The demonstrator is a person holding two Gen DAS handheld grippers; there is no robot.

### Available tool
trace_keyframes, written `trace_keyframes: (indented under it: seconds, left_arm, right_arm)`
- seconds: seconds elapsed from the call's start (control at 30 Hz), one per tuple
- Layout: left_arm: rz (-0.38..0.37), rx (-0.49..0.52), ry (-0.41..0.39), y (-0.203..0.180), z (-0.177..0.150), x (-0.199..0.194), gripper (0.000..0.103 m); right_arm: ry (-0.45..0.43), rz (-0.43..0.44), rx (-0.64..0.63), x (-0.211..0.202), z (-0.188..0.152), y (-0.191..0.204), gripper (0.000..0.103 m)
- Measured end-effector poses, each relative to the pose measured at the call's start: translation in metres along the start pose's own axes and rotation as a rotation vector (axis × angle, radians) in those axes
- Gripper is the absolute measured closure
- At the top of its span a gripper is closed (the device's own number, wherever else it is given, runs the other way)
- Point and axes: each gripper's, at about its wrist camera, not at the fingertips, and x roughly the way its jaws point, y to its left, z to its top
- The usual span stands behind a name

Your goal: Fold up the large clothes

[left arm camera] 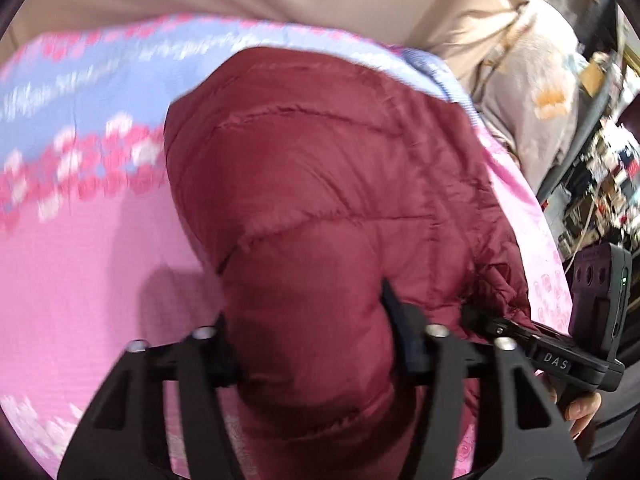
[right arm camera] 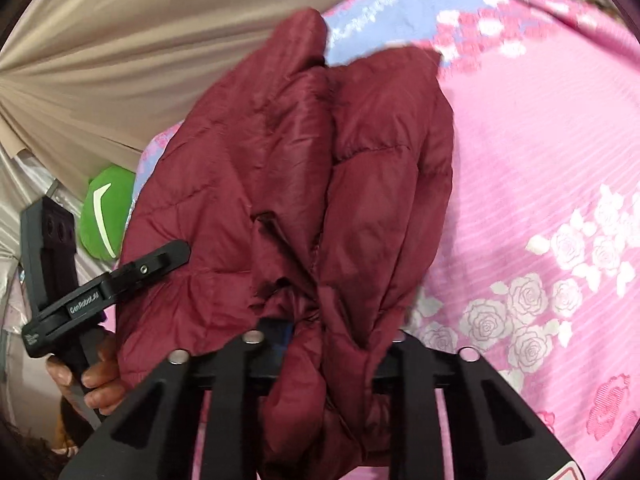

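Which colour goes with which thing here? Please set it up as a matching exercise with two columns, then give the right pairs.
Things:
1. puffer jacket
2. bedspread
3. round cushion
4. curtain

Colours:
A. beige
B. pink with roses and a blue band
C. dark red
D. green with a white curved mark

Pairs: 1-C, 2-B, 3-D, 4-A

The jacket lies on the bedspread; the left gripper and the right gripper are each closed on a bunch of it. The cushion shows only in the right wrist view, at the bed's edge.
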Motion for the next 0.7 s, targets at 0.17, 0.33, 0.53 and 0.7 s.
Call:
trace_keyframes:
  seconds: [0.17, 0.33, 0.53, 0.7]
  left_arm:
    - [0.001, 0.102, -0.078, -0.024, 0.011, -0.032, 0.070]
    - [-0.025, 0.172, -0.174, -0.038, 0.020, -0.071, 0.071]
    - [-0.019, 0.243, -0.302, -0.052, 0.031, -0.117, 0.071]
    - [0.006, 0.274, -0.403, -0.042, 0.035, -0.158, 0.071]
  right_arm:
    - [-0.073, -0.029, -0.037, -0.022, -0.002, 0.033, 0.087]
    - [-0.186, -0.053, -0.086, -0.054, -0.007, 0.062, 0.088]
    - [-0.320, -0.085, -0.168, -0.088, -0.010, 0.106, 0.088]
    - [-0.403, -0.084, -0.241, -0.104, -0.009, 0.147, 0.087]
